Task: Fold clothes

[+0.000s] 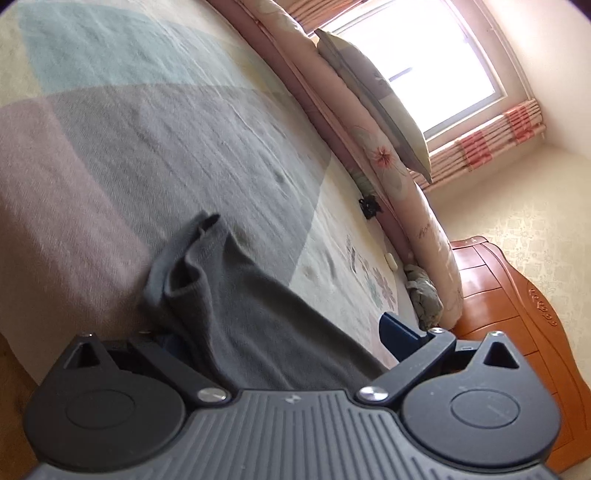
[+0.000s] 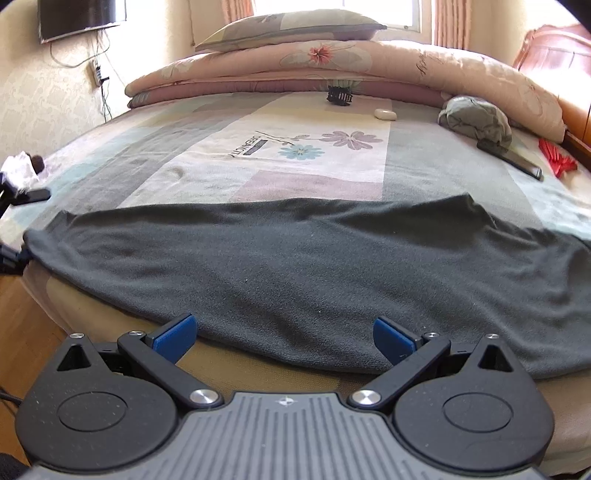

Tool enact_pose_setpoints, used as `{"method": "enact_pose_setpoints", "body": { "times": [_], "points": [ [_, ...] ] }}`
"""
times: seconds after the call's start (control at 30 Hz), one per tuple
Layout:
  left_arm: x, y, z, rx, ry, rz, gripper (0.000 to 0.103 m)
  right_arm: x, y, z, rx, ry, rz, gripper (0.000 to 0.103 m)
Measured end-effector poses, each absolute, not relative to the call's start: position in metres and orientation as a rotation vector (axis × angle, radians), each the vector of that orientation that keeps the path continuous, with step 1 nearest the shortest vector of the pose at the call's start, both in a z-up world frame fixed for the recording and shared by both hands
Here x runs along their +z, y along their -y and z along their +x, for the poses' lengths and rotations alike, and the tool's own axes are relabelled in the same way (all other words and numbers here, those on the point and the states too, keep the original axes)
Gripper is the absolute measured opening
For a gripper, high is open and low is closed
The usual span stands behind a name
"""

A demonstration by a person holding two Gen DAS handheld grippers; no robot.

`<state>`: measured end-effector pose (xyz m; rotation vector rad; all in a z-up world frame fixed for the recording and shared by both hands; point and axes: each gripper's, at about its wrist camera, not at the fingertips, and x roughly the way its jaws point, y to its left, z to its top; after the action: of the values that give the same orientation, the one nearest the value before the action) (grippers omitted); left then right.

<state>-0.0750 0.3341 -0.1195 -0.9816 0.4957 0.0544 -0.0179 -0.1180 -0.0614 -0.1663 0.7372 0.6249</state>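
My right hand-held gripper (image 2: 284,338) fills the bottom of the frame, its 2 blue-padded fingers (image 2: 173,336) spread wide with nothing between them. Just above it, across the middle, a dark grey garment (image 2: 314,258) lies flat on the bed (image 2: 314,177), its near edge draped over the mattress side. Farther up I see a folded floral quilt (image 2: 332,62) with a pillow (image 2: 291,26) on top. A crumpled grey-green cloth (image 2: 476,116) sits at the upper right, a red item (image 2: 556,157) beside it.
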Motion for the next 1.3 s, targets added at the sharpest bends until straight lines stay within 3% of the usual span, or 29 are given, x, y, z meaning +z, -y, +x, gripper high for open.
{"method": "enact_pose_setpoints", "body": {
  "times": [0.67, 0.73, 0.83, 0.9, 1.13, 1.3],
  "points": [
    [-0.122, -0.323, -0.071, 0.011, -0.482, -1.042, 0.1, -0.06, 0.11, -0.022, 0.653, -0.736, -0.19, 0.103],
    [-0.125, -0.32, -0.072, 0.063, -0.485, -1.0, 0.091, -0.06, 0.11, -0.023, 0.655, -0.735, -0.189, 0.103],
    [-0.128, -0.333, -0.081, 0.152, -0.441, -1.041, 0.067, -0.059, 0.11, -0.023, 0.657, -0.735, -0.189, 0.103],
    [-0.13, -0.338, -0.083, 0.176, -0.45, -1.044, 0.045, -0.059, 0.109, -0.024, 0.659, -0.735, -0.188, 0.103],
    [-0.132, -0.333, -0.074, 0.185, -0.462, -0.989, 0.048, -0.059, 0.106, -0.023, 0.664, -0.74, -0.186, 0.103],
    [-0.14, -0.337, -0.076, 0.272, -0.478, -0.979, 0.008, -0.054, 0.106, -0.021, 0.676, -0.737, -0.19, 0.103]
  ]
}}
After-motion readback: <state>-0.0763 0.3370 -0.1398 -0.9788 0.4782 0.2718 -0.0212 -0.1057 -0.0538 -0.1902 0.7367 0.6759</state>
